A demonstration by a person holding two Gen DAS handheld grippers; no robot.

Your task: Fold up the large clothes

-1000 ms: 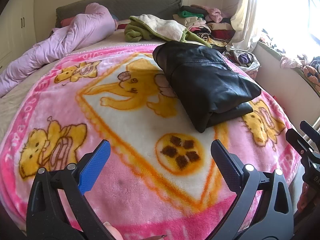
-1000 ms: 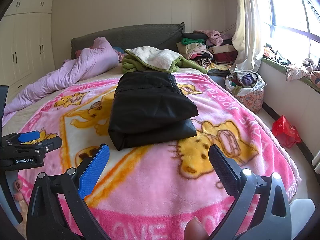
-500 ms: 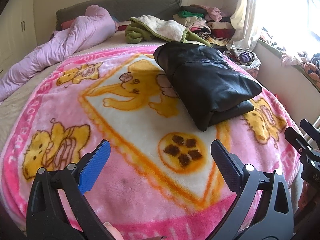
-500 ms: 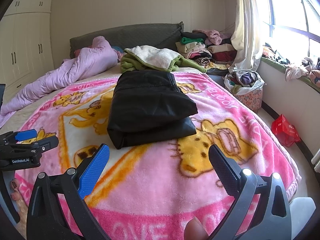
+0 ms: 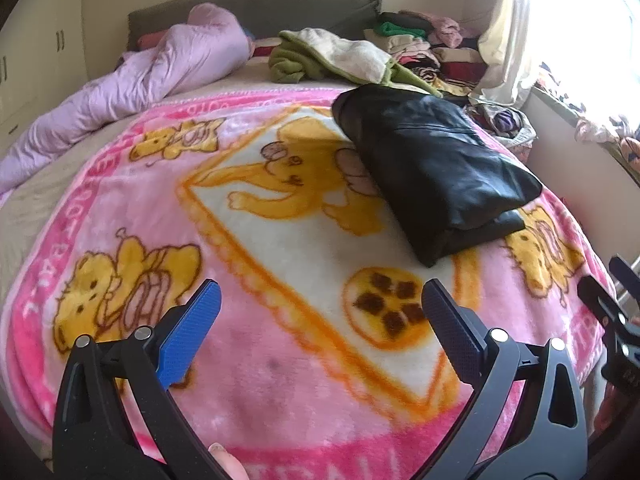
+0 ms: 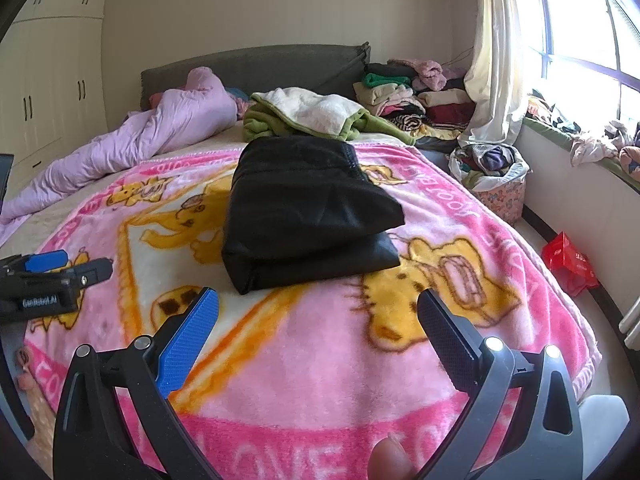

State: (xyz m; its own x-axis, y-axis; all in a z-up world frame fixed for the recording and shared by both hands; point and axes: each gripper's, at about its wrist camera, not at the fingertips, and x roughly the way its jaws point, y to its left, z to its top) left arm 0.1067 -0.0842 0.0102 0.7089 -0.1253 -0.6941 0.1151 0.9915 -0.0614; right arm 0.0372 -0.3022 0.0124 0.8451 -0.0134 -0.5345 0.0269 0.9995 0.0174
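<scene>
A black leather-like garment (image 5: 432,172) (image 6: 304,212) lies folded into a thick bundle on the pink cartoon blanket (image 5: 280,380) (image 6: 304,364) that covers the bed. My left gripper (image 5: 320,300) hovers open over the blanket's near edge, well short of the bundle and to its left. My right gripper (image 6: 318,300) is open too, just in front of the bundle's near fold, holding nothing. Each view catches the other gripper at its side edge.
A lilac duvet (image 6: 160,136) lies crumpled at the head of the bed beside a green-and-cream blanket (image 6: 316,116). Stacked folded clothes (image 6: 408,96) sit at the far right corner. On the floor by the window are a basket of clothes (image 6: 496,176) and a red bag (image 6: 568,260).
Both grippers have drawn back slightly and stay open. The folded black garment has not moved.
</scene>
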